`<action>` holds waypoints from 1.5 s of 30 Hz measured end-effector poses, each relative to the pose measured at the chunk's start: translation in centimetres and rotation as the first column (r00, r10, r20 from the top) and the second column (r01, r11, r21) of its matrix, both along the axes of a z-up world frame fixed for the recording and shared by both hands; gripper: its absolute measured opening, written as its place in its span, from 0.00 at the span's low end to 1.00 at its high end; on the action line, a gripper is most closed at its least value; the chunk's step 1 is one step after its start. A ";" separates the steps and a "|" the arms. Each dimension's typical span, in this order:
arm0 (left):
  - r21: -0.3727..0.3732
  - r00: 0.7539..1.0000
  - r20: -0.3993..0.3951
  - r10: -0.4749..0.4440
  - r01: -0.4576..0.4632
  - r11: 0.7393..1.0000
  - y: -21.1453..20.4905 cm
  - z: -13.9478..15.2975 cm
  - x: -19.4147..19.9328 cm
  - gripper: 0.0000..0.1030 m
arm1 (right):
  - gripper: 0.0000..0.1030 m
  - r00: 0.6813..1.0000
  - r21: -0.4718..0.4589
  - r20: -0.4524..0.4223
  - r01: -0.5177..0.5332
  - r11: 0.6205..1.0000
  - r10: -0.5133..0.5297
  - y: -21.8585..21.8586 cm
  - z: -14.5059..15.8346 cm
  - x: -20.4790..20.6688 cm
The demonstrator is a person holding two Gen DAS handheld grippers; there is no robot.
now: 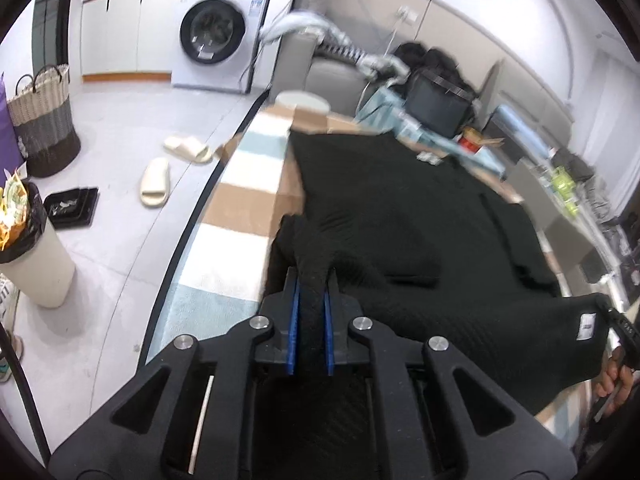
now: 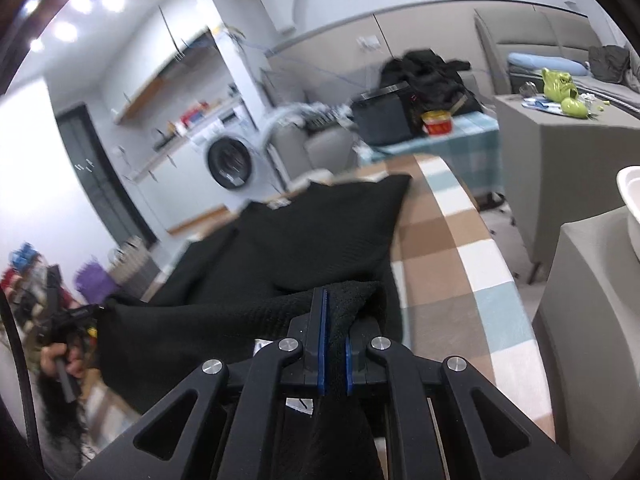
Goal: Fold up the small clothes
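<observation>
Black garment (image 1: 400, 216), pinched by both grippers, lies beside the checked table's edge (image 1: 240, 168).

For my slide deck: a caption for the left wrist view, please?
Left gripper shut on a black garment spread over a checked tablecloth.

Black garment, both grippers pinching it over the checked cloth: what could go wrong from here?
1. The left gripper holds only a thin bunched fold of the garment; a pull could slip it free.
2. The right gripper clamps a thick wad near the label, so layers may fold unevenly.
3. The garment's far part lies on the checked cloth; dragging it could rumple both.
</observation>
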State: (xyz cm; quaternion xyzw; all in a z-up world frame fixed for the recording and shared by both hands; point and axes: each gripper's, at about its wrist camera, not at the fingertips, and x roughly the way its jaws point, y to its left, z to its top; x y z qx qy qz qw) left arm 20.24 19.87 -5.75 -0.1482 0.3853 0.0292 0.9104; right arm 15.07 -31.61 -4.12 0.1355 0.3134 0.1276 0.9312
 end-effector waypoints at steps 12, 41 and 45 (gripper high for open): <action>0.002 0.990 -0.138 0.039 -0.039 0.999 1.3 -5.0 2.8 0.62 | 0.64 0.975 -0.078 -0.219 0.030 0.997 -0.047 -3.8 -3.3 1.4; 0.060 0.978 -0.207 -0.021 0.034 0.998 -4.3 -4.9 -4.5 0.47 | 0.45 0.934 -0.150 -0.354 -0.099 0.984 0.040 -0.9 -5.5 0.2; 0.002 0.982 -0.187 -0.015 0.016 1.000 -3.5 -4.0 -6.5 0.54 | 0.45 0.936 -0.138 -0.342 -0.132 0.982 0.078 -1.8 -4.2 -1.2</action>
